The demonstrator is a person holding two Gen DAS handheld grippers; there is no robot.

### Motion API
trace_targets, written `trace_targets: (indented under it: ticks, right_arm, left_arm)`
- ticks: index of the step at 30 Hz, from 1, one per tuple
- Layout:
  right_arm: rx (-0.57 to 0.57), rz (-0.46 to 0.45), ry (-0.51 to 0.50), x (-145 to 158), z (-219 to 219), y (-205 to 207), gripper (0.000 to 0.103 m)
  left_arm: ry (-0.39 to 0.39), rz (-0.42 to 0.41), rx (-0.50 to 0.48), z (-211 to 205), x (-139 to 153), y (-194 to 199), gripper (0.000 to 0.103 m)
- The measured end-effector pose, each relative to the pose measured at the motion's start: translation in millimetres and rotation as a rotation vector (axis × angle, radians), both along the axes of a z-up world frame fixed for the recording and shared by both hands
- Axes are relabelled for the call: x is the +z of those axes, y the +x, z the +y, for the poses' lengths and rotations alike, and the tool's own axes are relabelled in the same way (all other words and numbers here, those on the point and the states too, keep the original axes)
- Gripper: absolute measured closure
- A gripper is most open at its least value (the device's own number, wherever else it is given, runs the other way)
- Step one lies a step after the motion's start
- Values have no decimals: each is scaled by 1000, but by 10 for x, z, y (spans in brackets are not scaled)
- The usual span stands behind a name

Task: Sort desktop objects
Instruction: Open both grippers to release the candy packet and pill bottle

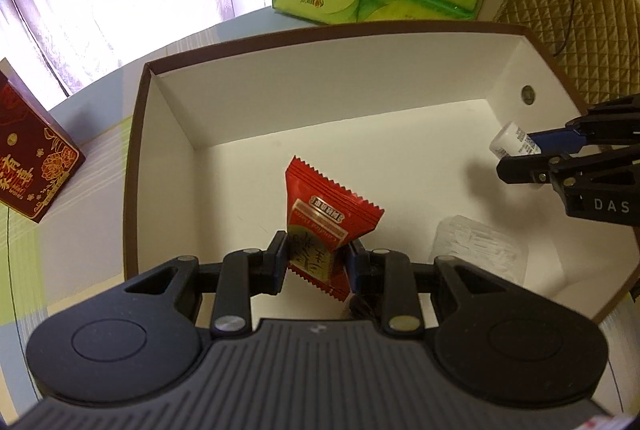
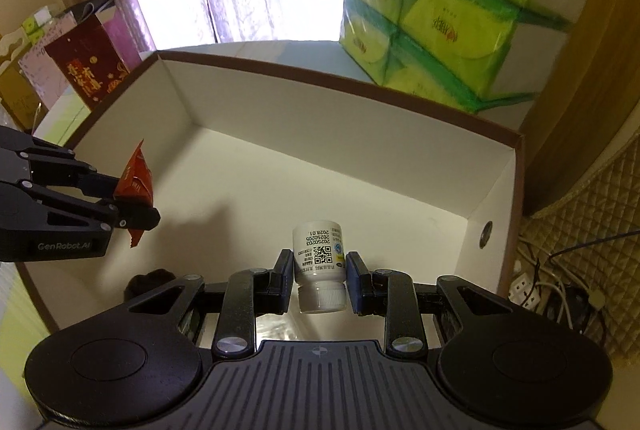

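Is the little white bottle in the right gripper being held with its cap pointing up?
No, the white bottle hangs in the right gripper with its ribbed cap toward the camera, printed label upside down.

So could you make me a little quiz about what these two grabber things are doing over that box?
1. True or false: the left gripper holds a red snack packet.
2. What is pinched between the right gripper's fingers? A) a spoon B) a small white bottle C) a tissue pack
3. Fill in: both held things hang above the inside of the open ____.

Key
1. True; its fingers press the packet's lower part.
2. B; the small white bottle is held with its cap towards the camera.
3. Box: the white box with a brown rim.
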State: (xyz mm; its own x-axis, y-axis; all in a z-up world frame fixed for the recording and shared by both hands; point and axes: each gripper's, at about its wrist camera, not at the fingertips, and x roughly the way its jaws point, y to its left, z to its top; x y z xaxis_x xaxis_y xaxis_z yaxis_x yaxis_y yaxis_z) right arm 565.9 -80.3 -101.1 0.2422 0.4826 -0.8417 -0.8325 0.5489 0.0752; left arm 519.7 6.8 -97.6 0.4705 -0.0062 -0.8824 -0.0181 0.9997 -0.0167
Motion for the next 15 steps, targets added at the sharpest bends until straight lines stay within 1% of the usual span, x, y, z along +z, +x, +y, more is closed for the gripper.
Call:
trace_targets:
  ticks: [6, 11, 13, 15]
  right_arm:
    - [8, 4, -19, -70, 84, 21, 78]
    - [7, 10, -26, -119, 101, 38, 78]
    - [6, 11, -30, -135, 105, 43, 78]
    - [5, 8, -36, -149, 114, 47, 78]
  left_arm:
    - [12, 32, -4, 14, -129, 110, 78]
    - [36, 41, -20, 8, -203, 156, 78]
    - [38, 40, -25, 11, -214, 163, 75]
    - [48, 35, -35, 1, -221, 167, 69]
